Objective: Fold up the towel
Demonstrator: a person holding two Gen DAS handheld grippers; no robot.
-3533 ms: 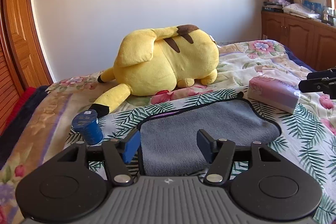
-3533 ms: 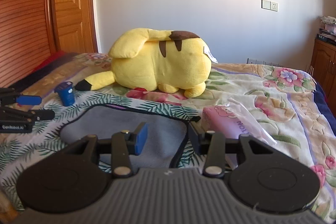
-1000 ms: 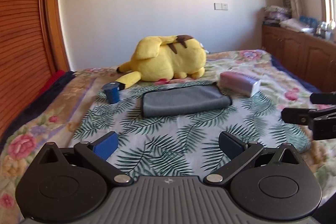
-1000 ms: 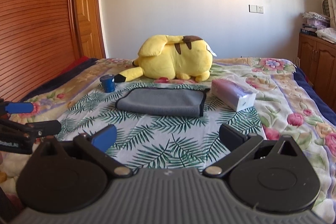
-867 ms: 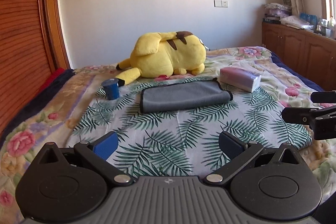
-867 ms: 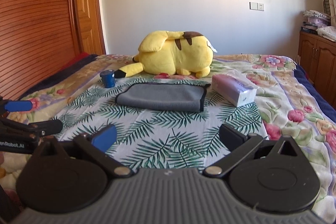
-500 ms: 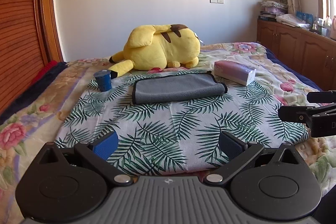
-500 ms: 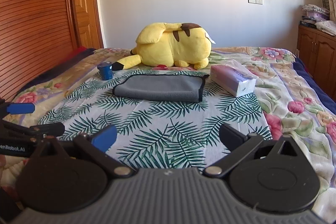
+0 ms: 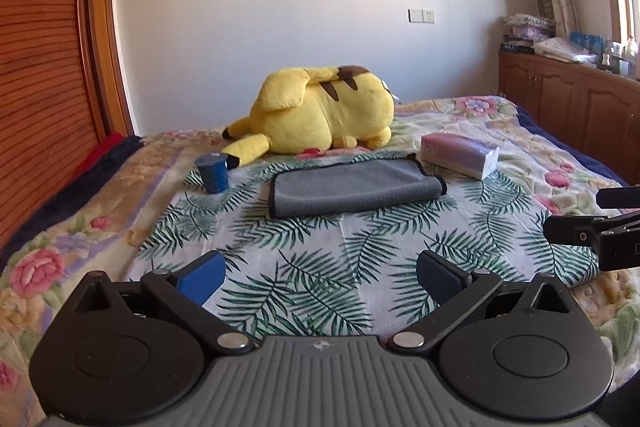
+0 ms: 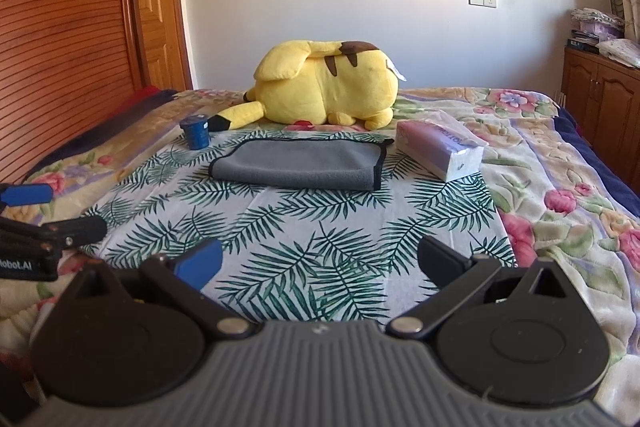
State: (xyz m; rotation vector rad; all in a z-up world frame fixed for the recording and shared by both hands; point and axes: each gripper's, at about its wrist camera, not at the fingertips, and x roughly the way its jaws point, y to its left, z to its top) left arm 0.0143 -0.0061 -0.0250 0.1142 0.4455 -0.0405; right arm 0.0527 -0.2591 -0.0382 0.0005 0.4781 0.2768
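- floral and palm-leaf patterned bedspread (image 9: 320, 267) covers the bed.
- yellow plush toy with brown stripes (image 9: 320, 115) lies behind the towel.
- folded grey microfibre towel with black trim (image 9: 352, 187) lies flat mid-bed, between the small blue cylindrical cup (image 9: 212, 173) and the pink tissue pack (image 9: 460, 153).
- left gripper (image 9: 320, 273) and right gripper (image 10: 320, 259): both spread wide, empty, well apart from the towel.
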